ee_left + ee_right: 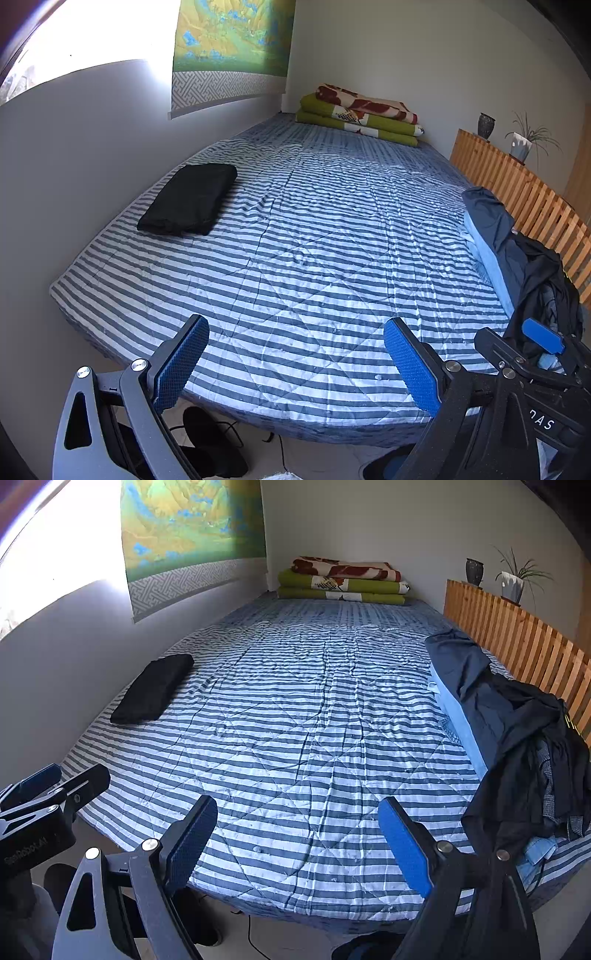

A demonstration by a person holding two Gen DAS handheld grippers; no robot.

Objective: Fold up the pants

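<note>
A folded black garment (pixel 188 199) (pixel 153 688) lies flat near the left edge of the striped bed (pixel 314 258) (pixel 314 738), by the wall. A loose heap of dark and light-blue clothes (pixel 517 251) (pixel 509 720) is piled along the bed's right side. My left gripper (pixel 295 362) hovers open over the bed's near edge, nothing between its blue pads. My right gripper (pixel 297 842) is likewise open and empty over the near edge, with the clothes heap just to its right. The right gripper (pixel 543 341) also shows at the lower right of the left wrist view, beside the heap.
Folded green and patterned blankets (pixel 358 114) (pixel 343 581) are stacked at the far end of the bed. A wooden slatted rail (pixel 517 184) (pixel 517 638) runs along the right, with a vase and a potted plant (pixel 513 579) on top. Dark shoes (pixel 210 439) and a cable lie on the floor.
</note>
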